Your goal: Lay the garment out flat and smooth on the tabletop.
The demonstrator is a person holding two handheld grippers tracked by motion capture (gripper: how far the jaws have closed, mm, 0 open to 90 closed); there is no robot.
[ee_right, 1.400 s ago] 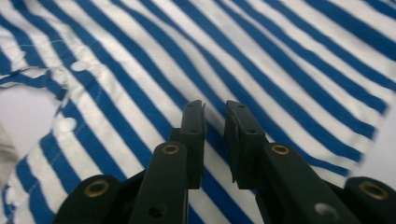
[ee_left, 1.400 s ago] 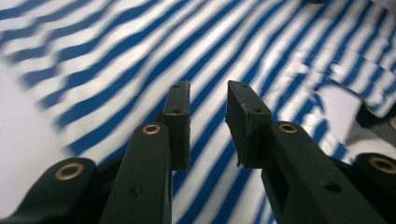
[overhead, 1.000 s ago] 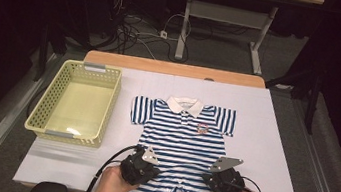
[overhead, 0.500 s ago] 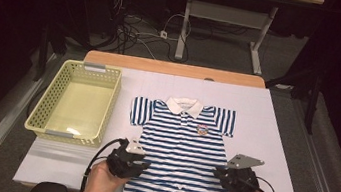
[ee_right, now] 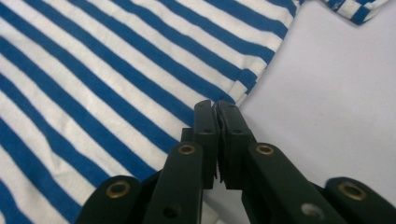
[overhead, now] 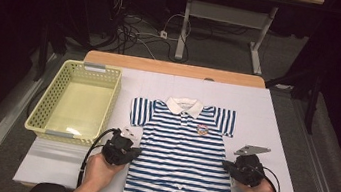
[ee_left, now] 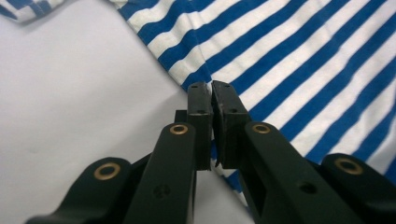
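Blue-striped baby romper (overhead: 182,158), flat, front up

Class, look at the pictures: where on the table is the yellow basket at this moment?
In the high view the yellow basket sits on the table's left side, beside the striped romper, just beyond the left tool.

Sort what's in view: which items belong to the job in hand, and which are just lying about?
In the job:
striped baby romper
left hand-held gripper, shut on its side edge
right hand-held gripper, shut on the opposite edge

Lying about:
yellow basket, empty
cables on the floor
far desk
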